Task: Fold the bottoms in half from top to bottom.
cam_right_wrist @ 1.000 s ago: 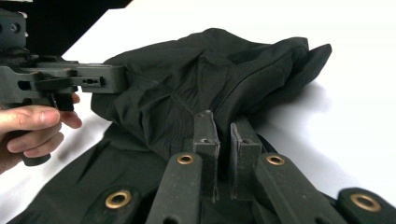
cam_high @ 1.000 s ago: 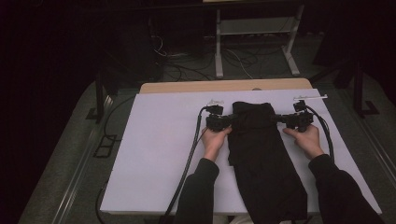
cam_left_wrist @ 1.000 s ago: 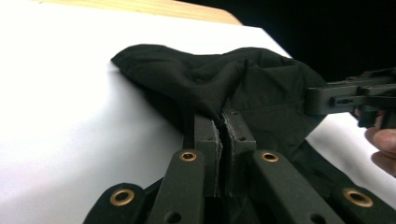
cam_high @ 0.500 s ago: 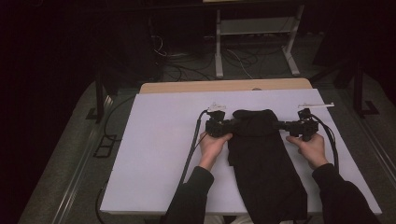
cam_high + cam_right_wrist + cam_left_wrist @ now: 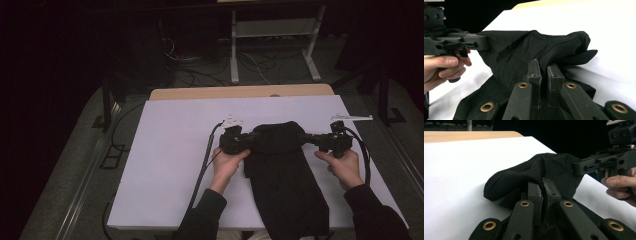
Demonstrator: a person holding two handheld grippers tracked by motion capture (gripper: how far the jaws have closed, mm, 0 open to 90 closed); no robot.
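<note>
the black garment (image 5: pixel 285 175) lies on the white table (image 5: pixel 175 165), right of centre, running lengthwise from its far end near mid-table to the near edge, where it hangs over. its far end is lifted off the surface and bunched into a rounded fold between the two grippers; the rest lies flat.

the left gripper (image 5: pixel 246 141) grasps the far left corner of the garment. in the left gripper view its jaws are clenched on a fold of the cloth (image 5: pixel 534 175), with fabric pinched between the pads. the left hand (image 5: pixel 227 162) holds the gripper from the near side.

the right gripper (image 5: pixel 306 138) grasps the far right corner. in the right gripper view its jaws are clenched on the cloth (image 5: pixel 531 47). the right hand (image 5: pixel 342 167) holds it.

a cable (image 5: pixel 202 170) trails from the left gripper toward the near table edge.
</note>
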